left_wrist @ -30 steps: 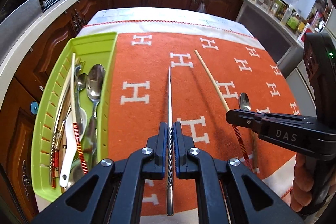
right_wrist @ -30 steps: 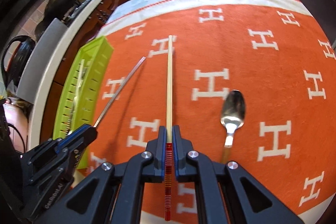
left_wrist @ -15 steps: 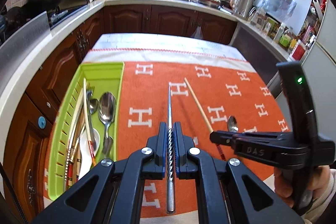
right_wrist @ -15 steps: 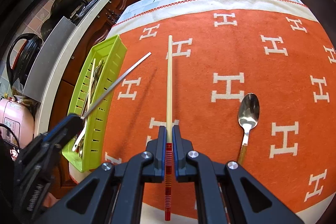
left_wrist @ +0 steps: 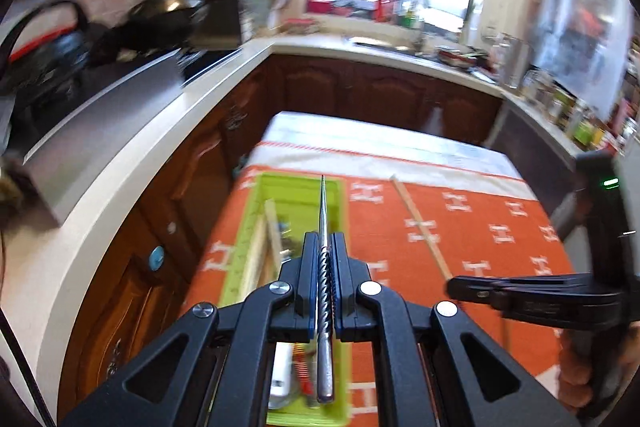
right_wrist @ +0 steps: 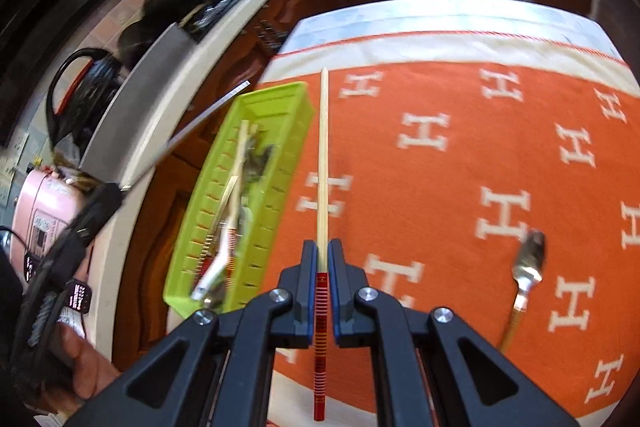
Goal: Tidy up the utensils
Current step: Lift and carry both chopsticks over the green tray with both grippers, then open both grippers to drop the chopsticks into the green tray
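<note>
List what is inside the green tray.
The green tray holds wooden chopsticks, red-banded chopsticks, a white spoon and blurred metal spoons. Whatever lies beneath that pile is covered, and in the left wrist view the left gripper blocks the tray's near half.

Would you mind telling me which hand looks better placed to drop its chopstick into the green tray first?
Left, probably. Its metal chopstick already lines up over the green tray, while the right's wooden chopstick is over the orange cloth beside it.

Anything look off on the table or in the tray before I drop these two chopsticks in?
One spoon lies alone on the orange cloth, outside the green tray. The tray's contents are crisscrossed, not aligned. Otherwise nothing looks spilled or damaged, though blur limits detail.
</note>
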The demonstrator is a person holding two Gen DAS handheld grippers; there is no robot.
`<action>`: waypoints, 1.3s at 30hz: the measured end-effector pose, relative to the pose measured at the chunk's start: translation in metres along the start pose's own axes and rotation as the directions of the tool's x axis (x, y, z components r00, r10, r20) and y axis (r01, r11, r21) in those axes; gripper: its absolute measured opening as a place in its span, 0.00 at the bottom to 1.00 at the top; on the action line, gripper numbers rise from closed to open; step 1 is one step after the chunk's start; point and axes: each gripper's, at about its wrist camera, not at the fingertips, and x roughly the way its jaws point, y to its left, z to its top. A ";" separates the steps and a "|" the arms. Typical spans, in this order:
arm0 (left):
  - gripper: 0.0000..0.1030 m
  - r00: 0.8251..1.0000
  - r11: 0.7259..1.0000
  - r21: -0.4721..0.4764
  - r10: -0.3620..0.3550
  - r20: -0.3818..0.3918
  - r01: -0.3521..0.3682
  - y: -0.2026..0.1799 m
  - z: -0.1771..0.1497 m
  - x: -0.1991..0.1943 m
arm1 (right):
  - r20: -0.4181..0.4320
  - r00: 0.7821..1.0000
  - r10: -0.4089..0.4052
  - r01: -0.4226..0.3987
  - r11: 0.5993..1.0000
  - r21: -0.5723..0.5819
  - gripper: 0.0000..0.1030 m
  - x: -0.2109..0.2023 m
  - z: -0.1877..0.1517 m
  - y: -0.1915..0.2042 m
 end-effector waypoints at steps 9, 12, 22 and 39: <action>0.13 0.984 0.993 -0.111 0.008 -0.177 -0.029 0.060 -0.024 0.055 | -0.045 0.998 0.046 -0.048 0.998 -0.037 0.05 0.023 0.020 0.047; 0.42 0.988 0.993 -0.112 0.026 -0.150 -0.043 0.064 -0.022 0.049 | -0.056 0.997 0.059 -0.059 0.998 -0.010 0.05 0.030 0.027 0.055; 0.53 0.964 0.979 -0.078 0.167 -0.209 -0.186 0.081 -0.004 0.044 | -0.142 0.986 0.090 -0.076 0.992 0.101 0.06 0.069 0.028 0.065; 0.69 0.946 0.962 -0.084 0.237 -0.223 -0.260 0.095 0.000 0.033 | -0.124 0.990 0.068 -0.068 0.998 0.008 0.16 0.071 0.023 0.082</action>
